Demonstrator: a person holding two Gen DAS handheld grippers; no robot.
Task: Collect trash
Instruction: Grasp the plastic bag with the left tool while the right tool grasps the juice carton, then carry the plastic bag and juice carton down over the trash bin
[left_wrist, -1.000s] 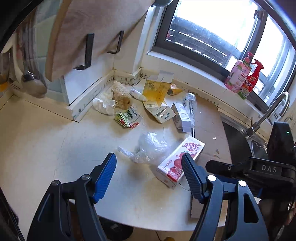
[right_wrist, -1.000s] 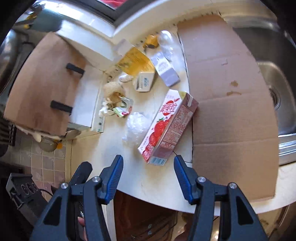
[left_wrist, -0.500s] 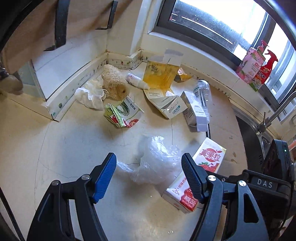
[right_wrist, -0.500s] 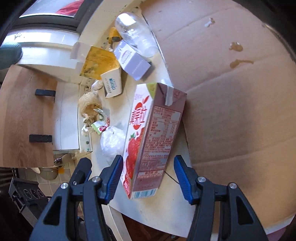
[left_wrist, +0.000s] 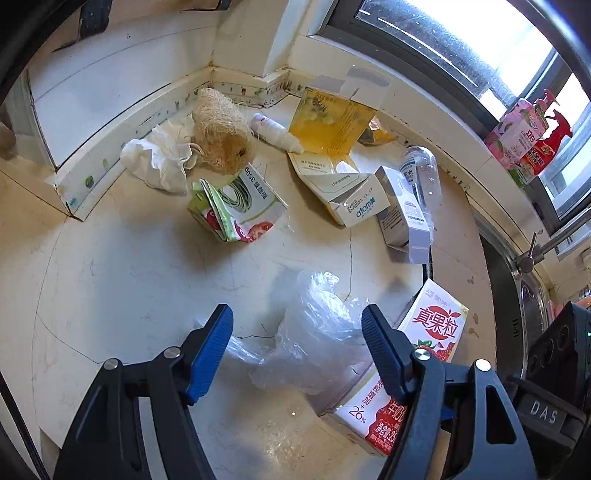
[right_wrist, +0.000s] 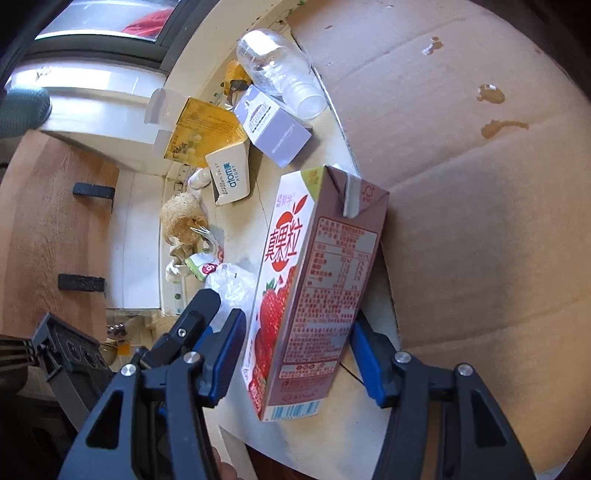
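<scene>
Both claws gape wide: the right gripper (right_wrist: 297, 363) straddles the red-and-white strawberry milk carton (right_wrist: 314, 295), the left gripper (left_wrist: 297, 349) brackets the crumpled clear plastic bag (left_wrist: 314, 343), ready to pinch

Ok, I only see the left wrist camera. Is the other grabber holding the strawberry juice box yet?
Observer: Not yet. The right gripper is open, with one finger on each side of the juice box.
Operator: What's next to the box over there?
Observer: A big brown cardboard sheet with a few stains on it.
Operator: What's on the box's hidden side?
Observer: A brown panel of small print, and a barcode at the near end.
</scene>
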